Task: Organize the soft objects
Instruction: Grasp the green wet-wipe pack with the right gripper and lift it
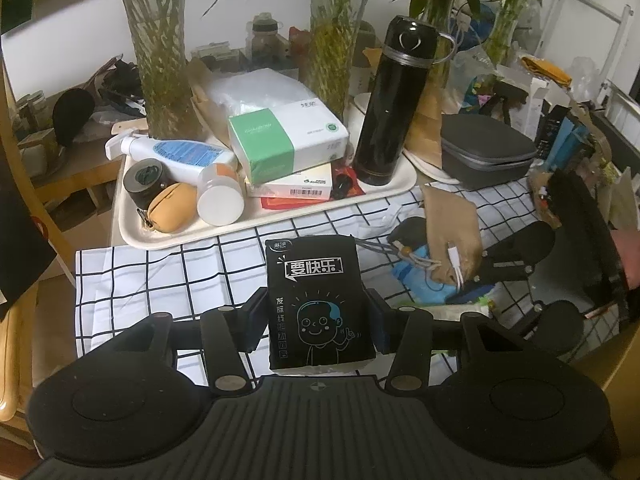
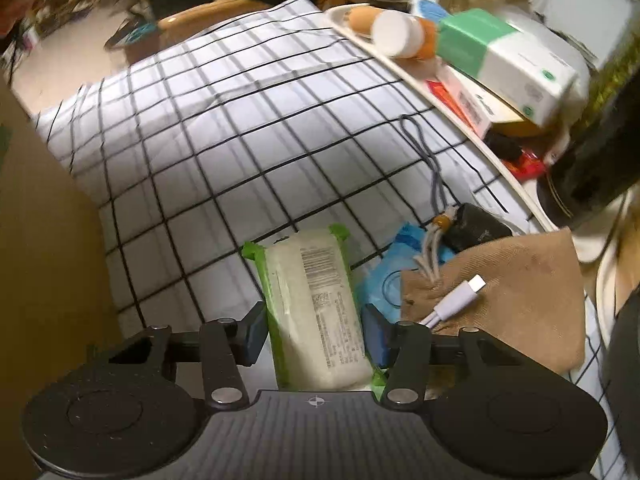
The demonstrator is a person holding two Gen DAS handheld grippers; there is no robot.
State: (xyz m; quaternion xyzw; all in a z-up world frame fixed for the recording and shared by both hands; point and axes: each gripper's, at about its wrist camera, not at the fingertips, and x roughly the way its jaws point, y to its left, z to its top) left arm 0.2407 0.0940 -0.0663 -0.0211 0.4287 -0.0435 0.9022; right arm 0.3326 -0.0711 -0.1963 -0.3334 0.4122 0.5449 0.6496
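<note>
Both grippers have a tissue pack between their fingers.

The left gripper (image 1: 316,318) grips the black tissue pack (image 1: 318,304), its long axis running straight ahead along the fingers. The right gripper (image 2: 316,332) brackets the green-edged wipes pack (image 2: 316,312), lying likewise; the pads look to be touching, though the blur leaves me unsure, over the checked cloth (image 2: 224,128).

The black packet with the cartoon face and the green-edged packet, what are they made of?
The black packet looks like soft plastic film, slightly glossy and crinkled at its lower edge, probably around tissues. The green-edged packet looks like clear plastic wrap: white contents show through, and its printed label shines.
</note>
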